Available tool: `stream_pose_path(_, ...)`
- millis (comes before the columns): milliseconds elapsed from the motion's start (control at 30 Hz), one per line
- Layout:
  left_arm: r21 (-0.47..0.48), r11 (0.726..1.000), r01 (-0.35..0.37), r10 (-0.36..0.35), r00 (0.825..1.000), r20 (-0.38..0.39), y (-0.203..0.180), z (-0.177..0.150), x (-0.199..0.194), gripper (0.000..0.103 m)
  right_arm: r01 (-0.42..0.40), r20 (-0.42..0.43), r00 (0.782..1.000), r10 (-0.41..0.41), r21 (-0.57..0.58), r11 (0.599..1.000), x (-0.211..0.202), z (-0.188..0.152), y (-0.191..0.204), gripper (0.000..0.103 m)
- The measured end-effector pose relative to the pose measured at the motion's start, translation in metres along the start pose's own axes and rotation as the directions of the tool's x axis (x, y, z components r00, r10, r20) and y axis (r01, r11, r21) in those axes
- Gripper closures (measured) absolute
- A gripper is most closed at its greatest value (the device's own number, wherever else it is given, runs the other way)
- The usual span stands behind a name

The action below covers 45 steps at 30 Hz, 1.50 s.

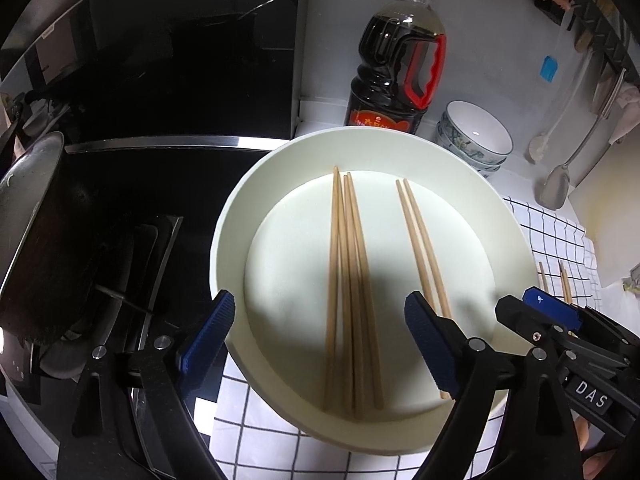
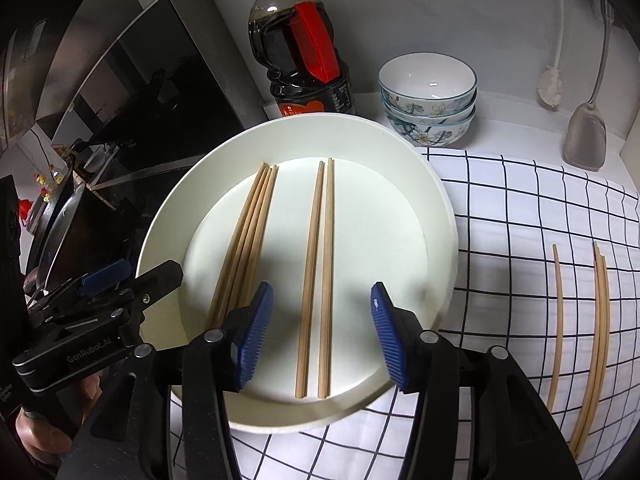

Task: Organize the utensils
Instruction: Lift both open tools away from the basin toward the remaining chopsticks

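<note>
1. One large white plate (image 2: 420, 216), resting on a white cloth with a black grid (image 2: 520, 208); all places below given relative to this plate.
2. On the plate, six wooden chopsticks in two groups: a bundle of four chopsticks (image 2: 244, 240) on the left half, touching and partly overlapping one another, and a pair of two chopsticks (image 2: 316, 280) near the middle, side by side and almost parallel.
3. Off the plate, on the cloth well to its right: more chopsticks (image 2: 596, 340), one lying alone and a close cluster of what looks like three just beyond it; exact count in the cluster hard to tell.
4. Left gripper (image 1: 320, 344) over the near edge of the plate, jaws spread wide with nothing between the blue pads, straddling the bundle of four.
5. Right gripper (image 2: 320, 336) also over the near edge, jaws spread apart and gripping nothing, straddling the pair of two without touching it.
6. Behind the plate: one dark soy sauce bottle (image 2: 300, 52) with a red cap and red handle, standing upright.
7. Behind and to the right of the plate: one stack of three patterned bowls (image 2: 430, 100), nested, open side up.
8. Further right, against the wall: one metal spatula (image 2: 586, 136) and one white brush (image 2: 550, 88), hanging handle-up.
9. To the left of the plate: a black stovetop (image 1: 168, 184) with one dark pot (image 1: 44, 232) at its edge.
</note>
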State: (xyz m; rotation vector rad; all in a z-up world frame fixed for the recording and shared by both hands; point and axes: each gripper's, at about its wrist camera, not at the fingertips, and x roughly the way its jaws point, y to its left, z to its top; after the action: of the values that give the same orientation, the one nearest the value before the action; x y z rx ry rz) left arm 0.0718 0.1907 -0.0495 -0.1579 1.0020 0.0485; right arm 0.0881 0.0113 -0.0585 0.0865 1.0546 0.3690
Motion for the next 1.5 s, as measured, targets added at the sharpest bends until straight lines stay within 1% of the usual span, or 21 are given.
stream_pose_path(133,0.002,1.0,0.0,0.0,1.0,0.009,-0.005,-0.005,-0.008,0.016,-0.002,0.007,1.0,0.002,-0.009,1.0,-0.008,-0.004,-0.001,0.048)
stream_pose_path(300,0.021,1.0,0.0,0.0,1.0,0.016,-0.015,-0.01,-0.015,0.016,0.002,0.013,1.0,-0.002,-0.018,1.0,-0.02,-0.013,-0.007,0.047)
stream_pose_path(500,0.029,0.999,0.022,-0.023,1.0,0.015,-0.03,-0.017,-0.024,0.016,0.009,0.019,1.0,-0.009,-0.008,1.0,-0.034,-0.026,-0.02,0.044)
stream_pose_path(633,0.046,0.998,0.039,-0.039,0.999,0.013,-0.044,-0.022,-0.029,0.013,0.016,0.024,1.0,-0.016,0.007,1.0,-0.045,-0.036,-0.032,0.041)
stream_pose_path(933,0.112,0.991,0.079,-0.079,0.997,-0.011,-0.086,-0.037,-0.033,0.013,0.034,0.046,0.998,-0.037,0.073,0.997,-0.07,-0.057,-0.07,0.039)
stream_pose_path(1200,0.17,0.976,0.134,-0.132,0.991,-0.023,-0.13,-0.045,-0.038,0.013,0.098,0.067,0.992,-0.106,0.116,0.988,-0.095,-0.081,-0.111,0.039)
stream_pose_path(1500,0.222,0.957,0.185,-0.18,0.983,-0.044,-0.175,-0.056,-0.037,0.013,0.133,0.063,0.987,-0.148,0.198,0.971,-0.11,-0.104,-0.158,0.038)
